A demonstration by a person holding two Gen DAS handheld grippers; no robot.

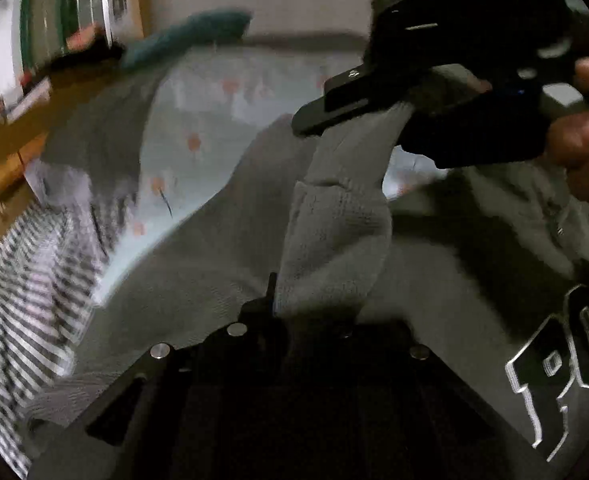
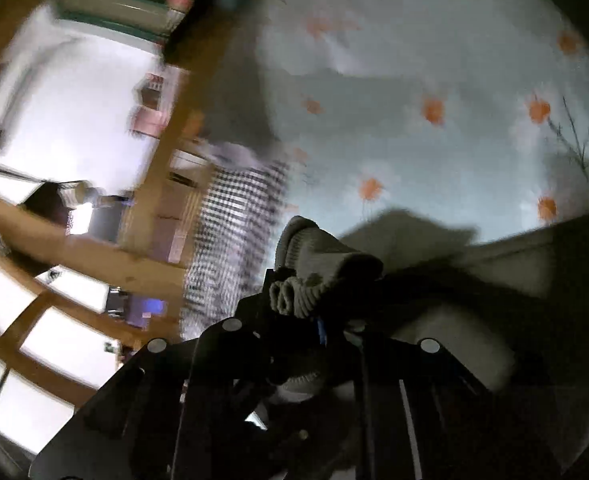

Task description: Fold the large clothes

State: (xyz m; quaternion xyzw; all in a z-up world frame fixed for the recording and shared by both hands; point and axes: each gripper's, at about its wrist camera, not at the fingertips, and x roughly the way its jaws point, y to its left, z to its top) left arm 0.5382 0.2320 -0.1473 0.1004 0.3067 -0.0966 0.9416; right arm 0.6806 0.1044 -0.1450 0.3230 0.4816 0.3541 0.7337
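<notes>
A grey sweatshirt point(image 1: 474, 260) with white outlined lettering point(image 1: 566, 360) lies bunched on a bed. In the left wrist view its sleeve point(image 1: 334, 232) runs up from my left gripper point(image 1: 294, 304), which is shut on the grey fabric, to my right gripper point(image 1: 346, 128). That gripper is held by a hand point(image 1: 586, 140) at the upper right and is shut on the sleeve's end. The right wrist view shows the ribbed cuff point(image 2: 314, 256) pinched in the right gripper point(image 2: 294, 292), with the sweatshirt body point(image 2: 494, 264) trailing to the right.
The bed has a pale sheet point(image 2: 434, 60) with orange flowers. A black-and-white striped garment point(image 1: 26, 280) lies at its left edge, and a teal pillow point(image 1: 190, 36) at the far end. Wooden shelving point(image 2: 94, 248) stands beyond the left side.
</notes>
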